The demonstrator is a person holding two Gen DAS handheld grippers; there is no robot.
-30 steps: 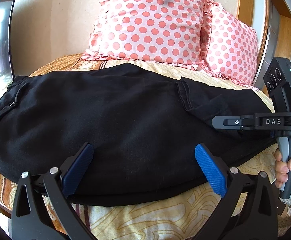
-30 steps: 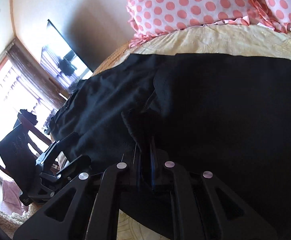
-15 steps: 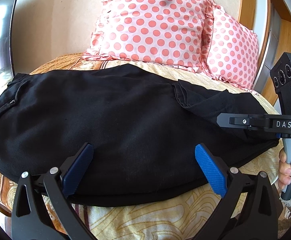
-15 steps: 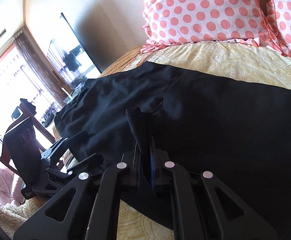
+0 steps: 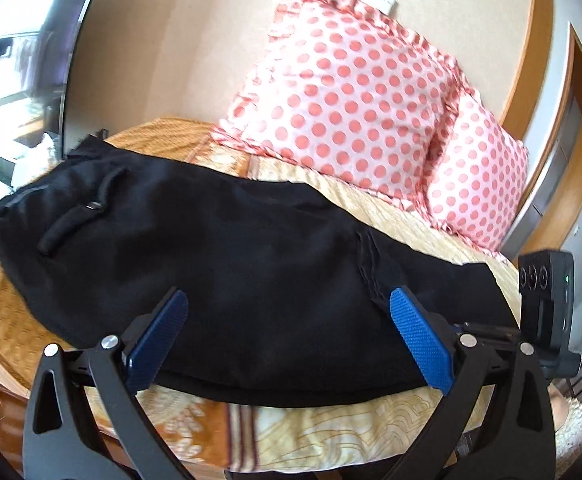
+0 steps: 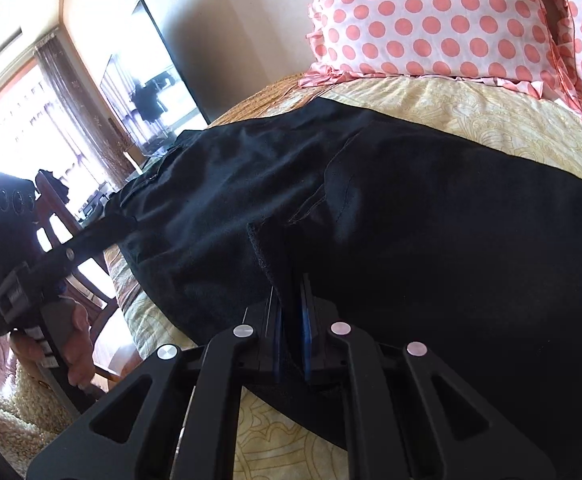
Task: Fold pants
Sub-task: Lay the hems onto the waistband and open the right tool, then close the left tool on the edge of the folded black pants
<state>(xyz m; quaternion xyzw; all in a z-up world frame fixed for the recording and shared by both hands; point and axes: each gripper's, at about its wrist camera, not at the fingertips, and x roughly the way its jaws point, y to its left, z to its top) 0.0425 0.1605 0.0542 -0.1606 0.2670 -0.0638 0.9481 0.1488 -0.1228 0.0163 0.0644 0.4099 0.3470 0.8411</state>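
Black pants (image 5: 227, 264) lie lengthwise across the bed, waist with a zipper pocket at the left, legs to the right. My left gripper (image 5: 289, 338) is open, its blue pads over the near edge of the pants, holding nothing. My right gripper (image 6: 291, 320) is shut on a fold of the pants' hem (image 6: 269, 256) near the front edge of the bed. The pants (image 6: 411, 240) fill most of the right wrist view. The right gripper's body (image 5: 547, 304) shows at the right in the left wrist view; the left gripper (image 6: 31, 276) shows at the left in the right wrist view.
Two pink polka-dot pillows (image 5: 347, 108) lean against the wall at the bed's head. The yellow patterned bedspread (image 5: 331, 432) hangs over the front edge. A dark screen (image 6: 159, 76) stands at the left. A wooden chair (image 6: 63, 216) and fluffy rug (image 6: 15, 412) lie beside the bed.
My left gripper swung left and tilted, so the waist of the pants is nearer the middle. My right gripper, still shut on the hem, moved along the front edge.
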